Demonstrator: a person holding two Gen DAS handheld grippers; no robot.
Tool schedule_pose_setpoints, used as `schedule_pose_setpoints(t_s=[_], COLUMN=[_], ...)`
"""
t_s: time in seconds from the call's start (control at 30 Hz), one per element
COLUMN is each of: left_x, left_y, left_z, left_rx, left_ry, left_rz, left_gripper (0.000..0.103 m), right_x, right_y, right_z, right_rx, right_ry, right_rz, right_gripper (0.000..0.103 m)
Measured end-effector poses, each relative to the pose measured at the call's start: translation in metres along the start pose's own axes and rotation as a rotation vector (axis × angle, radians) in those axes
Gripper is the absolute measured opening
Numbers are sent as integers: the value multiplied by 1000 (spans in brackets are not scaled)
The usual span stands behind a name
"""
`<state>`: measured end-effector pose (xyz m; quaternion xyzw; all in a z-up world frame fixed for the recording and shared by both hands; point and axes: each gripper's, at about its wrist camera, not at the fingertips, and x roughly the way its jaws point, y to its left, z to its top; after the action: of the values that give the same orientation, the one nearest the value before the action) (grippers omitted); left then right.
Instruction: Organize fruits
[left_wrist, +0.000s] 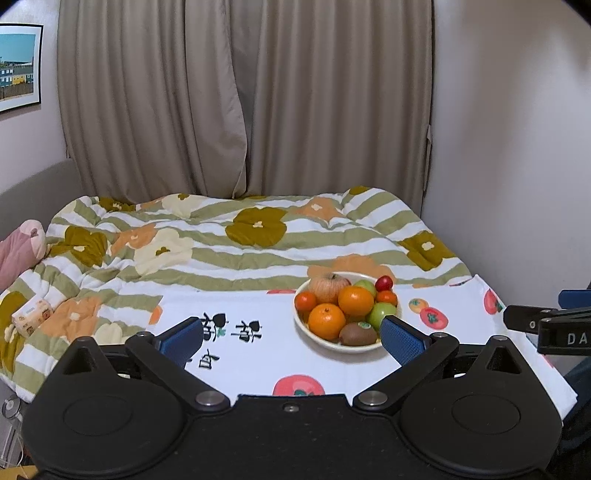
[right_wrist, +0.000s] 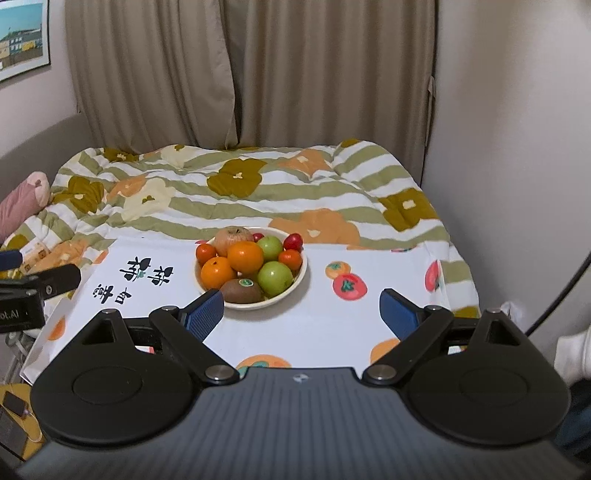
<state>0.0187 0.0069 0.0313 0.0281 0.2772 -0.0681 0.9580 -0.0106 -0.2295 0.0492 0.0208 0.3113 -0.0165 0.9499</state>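
A cream bowl (left_wrist: 334, 343) (right_wrist: 301, 275) full of fruit sits on a white printed cloth (left_wrist: 258, 363) (right_wrist: 317, 328). It holds oranges (left_wrist: 327, 320) (right_wrist: 245, 256), green apples (left_wrist: 380, 314) (right_wrist: 275, 277), a kiwi (left_wrist: 357, 333) (right_wrist: 242, 290), a pale apple (left_wrist: 327, 288) (right_wrist: 232, 238) and small red fruits (left_wrist: 384, 283) (right_wrist: 293, 240). My left gripper (left_wrist: 293, 338) is open and empty, the bowl just ahead to its right. My right gripper (right_wrist: 301, 314) is open and empty, the bowl ahead near its left finger.
The cloth lies on a bed with a striped floral quilt (left_wrist: 240, 243) (right_wrist: 258, 192). Curtains (left_wrist: 243, 99) hang behind; a wall (left_wrist: 517, 147) is at the right. A pink pillow (left_wrist: 18, 251) and a tissue pack (left_wrist: 31, 315) lie at the left.
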Motion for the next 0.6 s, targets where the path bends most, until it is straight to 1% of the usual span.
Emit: schedule_pose_setpoints(t_s=[0.23,0.6], left_x=[-7,-15], left_y=[3,-2], left_z=[-3,-3], left_rx=[-13,-7], left_ry=[-2,-14], left_rz=[5,4], left_gripper=[103,103], right_x=[-7,-9], right_y=[1,-3], right_z=[-5,-6], right_rx=[30,33], right_ry=[6,8], right_rz=[-9,-11], right_gripper=[103,103])
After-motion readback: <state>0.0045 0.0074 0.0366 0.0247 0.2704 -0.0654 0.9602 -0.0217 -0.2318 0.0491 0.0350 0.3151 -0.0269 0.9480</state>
